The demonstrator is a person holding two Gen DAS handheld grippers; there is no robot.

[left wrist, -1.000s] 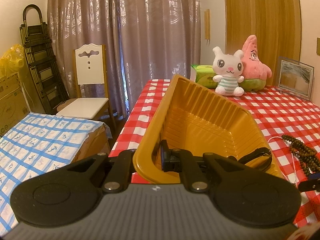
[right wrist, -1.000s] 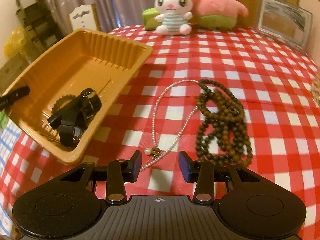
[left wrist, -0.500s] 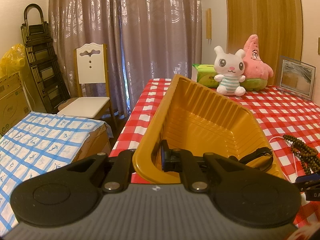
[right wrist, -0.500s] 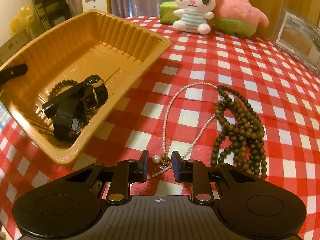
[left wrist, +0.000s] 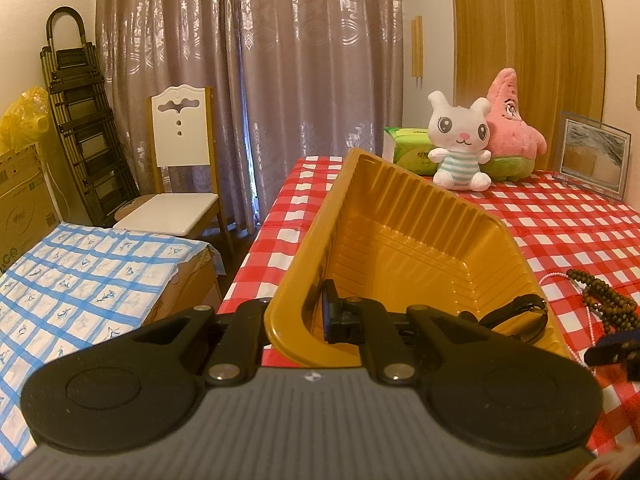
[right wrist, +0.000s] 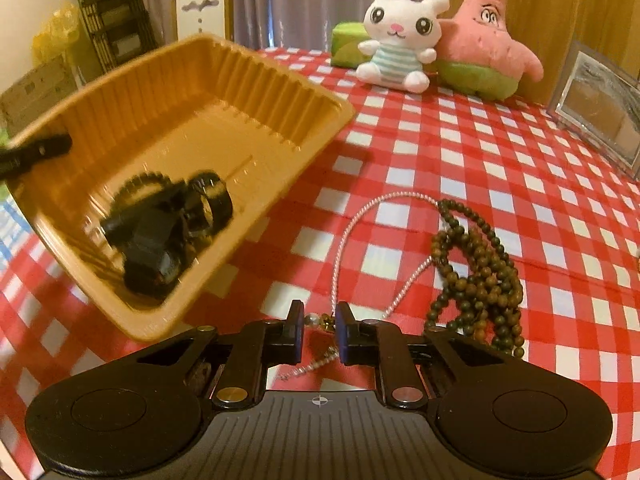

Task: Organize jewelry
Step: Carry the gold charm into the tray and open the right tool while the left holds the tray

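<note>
**Pearl necklace between the right claw's jaws**

Your right claw (right wrist: pixel 319 330) has just been closing on the pearl necklace (right wrist: pixel 340 248), whose clasp end sits between the jaws; the strand runs away across the worktop (right wrist: pixel 500 152). Your left claw (left wrist: pixel 296 320) pinches the yellow tray (right wrist: pixel 172 120) rim, tilting it, left of the necklace.

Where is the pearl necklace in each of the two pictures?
Left wrist view: the pearl necklace is a thin pale strand at the far right, beside the brown beads.
Right wrist view: it loops mid-picture down to the right gripper, whose fingers flank its clasp end.
Shared landmark: the yellow tray.
</note>
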